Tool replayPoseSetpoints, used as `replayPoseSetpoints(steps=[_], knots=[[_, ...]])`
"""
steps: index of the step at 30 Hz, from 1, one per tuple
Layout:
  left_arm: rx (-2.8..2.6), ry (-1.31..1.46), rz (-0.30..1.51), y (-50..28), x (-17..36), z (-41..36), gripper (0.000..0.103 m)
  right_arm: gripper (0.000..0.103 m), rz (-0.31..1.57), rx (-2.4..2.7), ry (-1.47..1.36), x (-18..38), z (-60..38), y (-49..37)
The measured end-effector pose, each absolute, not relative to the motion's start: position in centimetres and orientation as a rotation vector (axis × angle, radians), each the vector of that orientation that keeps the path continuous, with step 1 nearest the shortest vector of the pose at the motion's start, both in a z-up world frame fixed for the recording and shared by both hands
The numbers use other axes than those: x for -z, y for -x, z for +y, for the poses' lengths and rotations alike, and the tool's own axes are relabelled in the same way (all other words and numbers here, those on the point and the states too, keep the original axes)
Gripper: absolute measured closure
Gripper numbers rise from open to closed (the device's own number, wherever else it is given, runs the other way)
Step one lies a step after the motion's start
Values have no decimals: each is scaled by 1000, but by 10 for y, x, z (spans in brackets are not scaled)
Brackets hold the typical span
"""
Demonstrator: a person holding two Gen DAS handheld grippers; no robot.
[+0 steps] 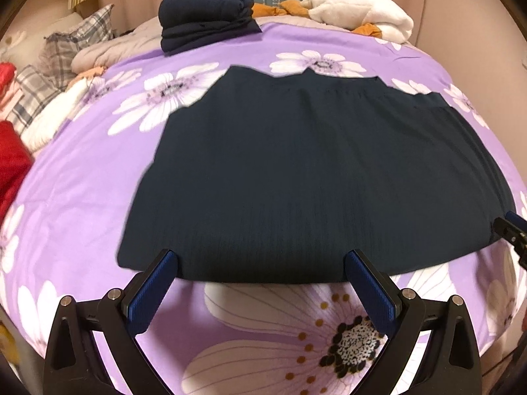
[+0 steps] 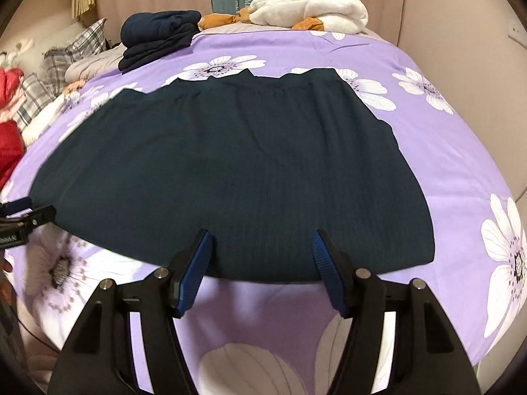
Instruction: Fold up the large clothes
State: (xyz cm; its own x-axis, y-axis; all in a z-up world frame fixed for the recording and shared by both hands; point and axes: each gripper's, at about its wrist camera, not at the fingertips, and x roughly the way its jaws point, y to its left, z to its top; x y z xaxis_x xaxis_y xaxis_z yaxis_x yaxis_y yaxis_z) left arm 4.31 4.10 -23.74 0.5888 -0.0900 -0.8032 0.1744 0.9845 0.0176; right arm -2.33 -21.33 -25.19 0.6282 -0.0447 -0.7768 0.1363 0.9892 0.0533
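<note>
A large dark teal ribbed garment lies flat on the purple flowered bedspread, partly folded, its ribbed band at the far edge. My left gripper is open over the garment's near edge, toward its left end, with nothing between its blue pads. My right gripper is open too, above the near edge toward the right end, and no cloth is pinched. Each gripper shows at the rim of the other's view: the right gripper and the left gripper.
A folded navy garment sits at the bed's far edge. Beside it lie white fleece and orange cloth. Plaid pillows and red clothing crowd the left side. Curtains hang behind.
</note>
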Motion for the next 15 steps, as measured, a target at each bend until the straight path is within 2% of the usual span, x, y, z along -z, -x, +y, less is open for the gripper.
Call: replayPoseSetpoints(steps=[5, 11, 13, 15], knots=[[171, -73, 897, -43, 199, 37, 2, 36, 868, 98, -157, 218, -210, 24], [191, -63, 828, -37, 136, 26, 2, 16, 865, 84, -169, 167, -205, 24], [180, -83, 817, -36, 115, 20, 2, 5, 857, 87, -153, 150, -202, 26], [190, -90, 805, -34, 99, 15, 1, 0, 837, 86, -136, 130, -199, 27]])
